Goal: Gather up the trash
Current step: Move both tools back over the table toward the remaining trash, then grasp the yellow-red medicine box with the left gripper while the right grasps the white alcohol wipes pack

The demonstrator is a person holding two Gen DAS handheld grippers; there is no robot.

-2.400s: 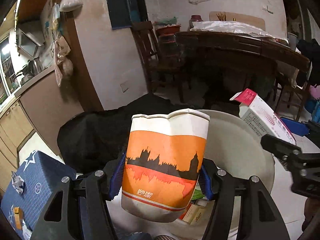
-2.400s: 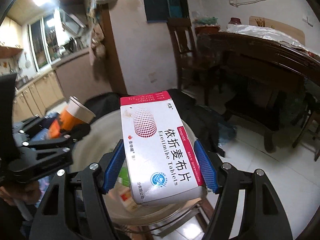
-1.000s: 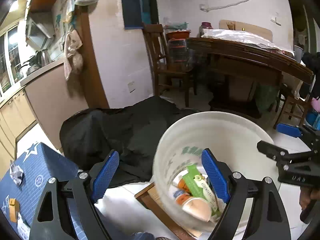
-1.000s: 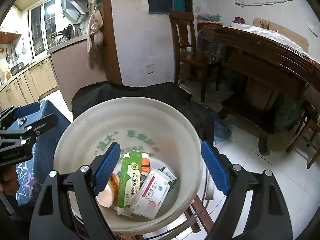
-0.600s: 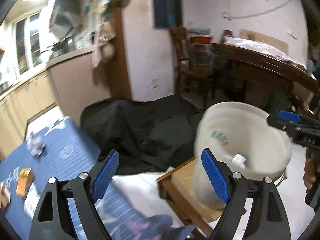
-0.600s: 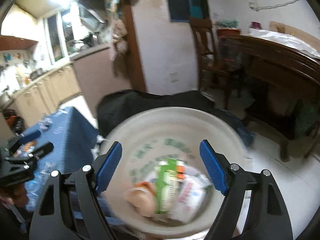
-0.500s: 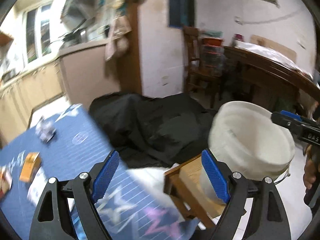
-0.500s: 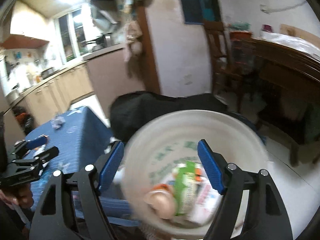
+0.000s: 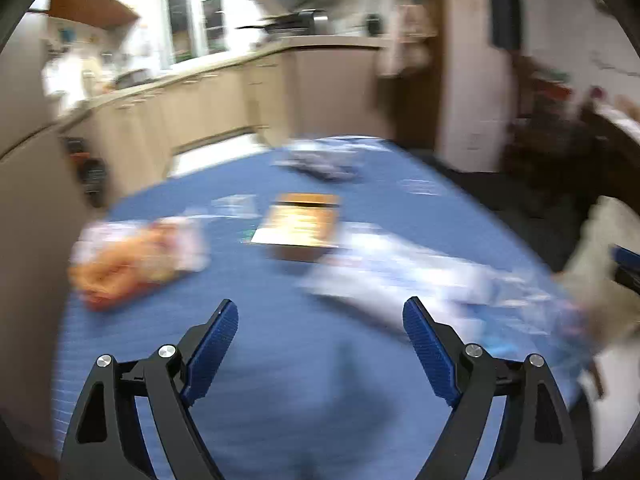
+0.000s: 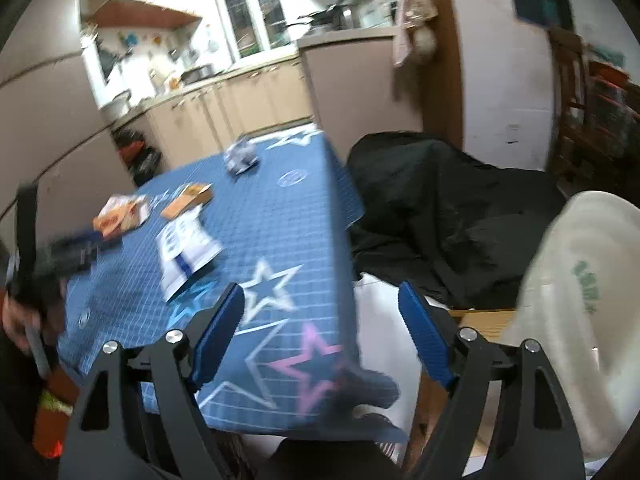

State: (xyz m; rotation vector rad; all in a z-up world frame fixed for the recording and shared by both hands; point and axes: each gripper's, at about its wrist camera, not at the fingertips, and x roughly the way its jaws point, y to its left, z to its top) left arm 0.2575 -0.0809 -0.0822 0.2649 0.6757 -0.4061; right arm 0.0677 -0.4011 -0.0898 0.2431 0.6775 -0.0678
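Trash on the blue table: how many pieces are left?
4 visible: orange-white packet at the left, orange box beside it, white-blue box nearer, crumpled wrapper at the far end. Motion blur may hide smaller scraps.

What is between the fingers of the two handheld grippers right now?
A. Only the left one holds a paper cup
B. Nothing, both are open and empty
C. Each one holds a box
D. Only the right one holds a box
B: the left gripper and the right gripper both have their blue fingers spread wide with nothing between them, above the blue tablecloth where litter lies.
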